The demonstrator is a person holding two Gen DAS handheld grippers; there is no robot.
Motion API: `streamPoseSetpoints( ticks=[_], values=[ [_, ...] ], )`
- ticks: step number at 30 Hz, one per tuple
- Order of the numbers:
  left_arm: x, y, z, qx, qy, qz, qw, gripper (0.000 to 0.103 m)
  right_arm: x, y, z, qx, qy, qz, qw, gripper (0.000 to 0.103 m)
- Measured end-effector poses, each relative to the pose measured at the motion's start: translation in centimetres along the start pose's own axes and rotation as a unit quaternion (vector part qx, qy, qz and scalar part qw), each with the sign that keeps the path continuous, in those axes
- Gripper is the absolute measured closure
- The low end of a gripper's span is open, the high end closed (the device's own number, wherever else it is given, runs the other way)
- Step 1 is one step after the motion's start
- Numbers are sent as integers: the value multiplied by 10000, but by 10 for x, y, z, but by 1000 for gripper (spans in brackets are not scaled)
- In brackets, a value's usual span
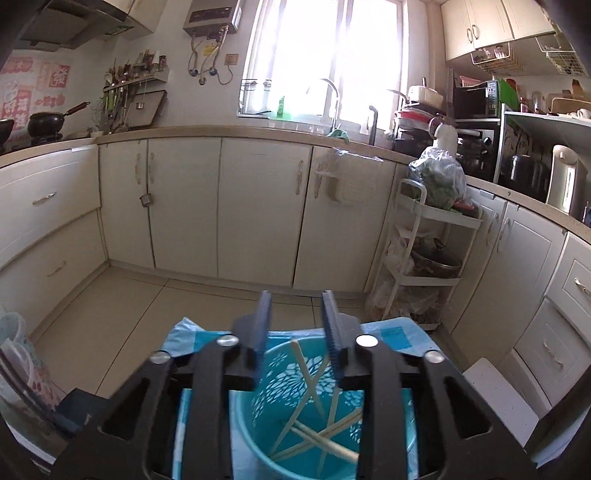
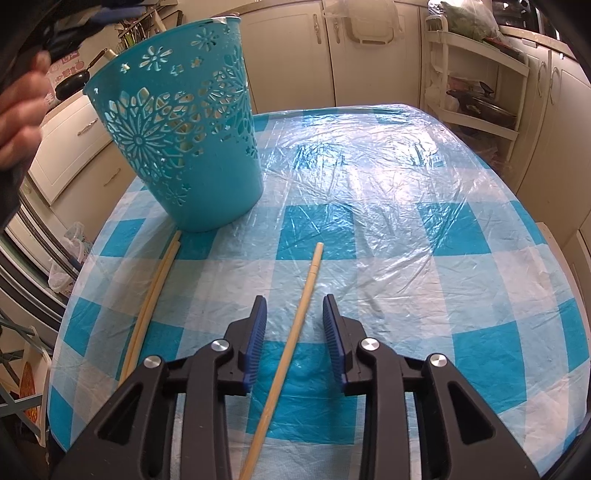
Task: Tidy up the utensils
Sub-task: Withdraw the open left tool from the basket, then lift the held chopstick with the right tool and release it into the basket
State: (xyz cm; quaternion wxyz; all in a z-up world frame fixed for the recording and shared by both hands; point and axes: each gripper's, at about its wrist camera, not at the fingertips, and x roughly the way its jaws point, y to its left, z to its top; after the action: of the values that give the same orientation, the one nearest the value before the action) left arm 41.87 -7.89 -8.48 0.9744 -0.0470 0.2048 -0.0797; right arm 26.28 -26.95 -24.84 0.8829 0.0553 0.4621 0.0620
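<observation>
Daylight is pouring through a big window (image 1: 325,55) above the sink, washing out the panes. Cream cabinets (image 1: 221,206) are running under a curved counter (image 1: 207,131) along the walls, with upper cabinets (image 1: 480,26) hanging at the right. A water heater (image 1: 212,16) is sitting on the wall beside the window. A black wok (image 1: 46,123) is resting at the left on what is probably a stove. A white trolley (image 1: 424,236) is standing in the corner. Pale tiles (image 1: 129,314) are covering the floor. A checked tablecloth (image 2: 406,221) under clear plastic is covering the table.
</observation>
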Motion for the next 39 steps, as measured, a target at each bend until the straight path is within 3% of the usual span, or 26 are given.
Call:
streamPoseSetpoints(
  ticks=[3, 6, 9, 12, 15, 19, 25, 28, 32, 39],
  values=[
    [-28, 23, -14, -192, -226, 290, 9991, 30, 0, -6, 0, 166, -1, 163, 9997, 71],
    [-48, 49, -38, -393, -148, 541, 9977, 19, 0, -2, 1, 72, 2, 63, 10000, 71],
    [-52, 74, -74, -594, 294, 681, 9955, 15, 0, 7, -1, -209, 14, -166, 9996, 72],
    [-39, 86, -114, -645, 963, 680, 9909, 15, 1, 12, -2, -539, 42, -424, 9976, 93],
    [-25, 90, -142, -729, 1478, 526, 9849, 15, -4, 5, -1, -484, 287, -201, 9982, 98],
    [-15, 83, -158, -617, 1699, 363, 9829, 14, -6, 5, -2, -690, 464, -247, 9962, 97],
    [-8, 77, -169, -667, 1895, 374, 9789, 13, -5, 13, -6, -887, 293, -445, 9946, 96],
    [-5, 73, -171, -593, 1968, 400, 9778, 9, -12, 5, -5, -540, 270, -121, 9981, 98],
    [-3, 68, -170, -485, 2025, 472, 9769, 8, -43, 1, 8, -67, -223, 521, 9984, 98],
    [0, 66, -171, -472, 2099, 535, 9751, 8, -113, 16, 64, 257, -1537, 1505, 9763, 98]
  ],
)
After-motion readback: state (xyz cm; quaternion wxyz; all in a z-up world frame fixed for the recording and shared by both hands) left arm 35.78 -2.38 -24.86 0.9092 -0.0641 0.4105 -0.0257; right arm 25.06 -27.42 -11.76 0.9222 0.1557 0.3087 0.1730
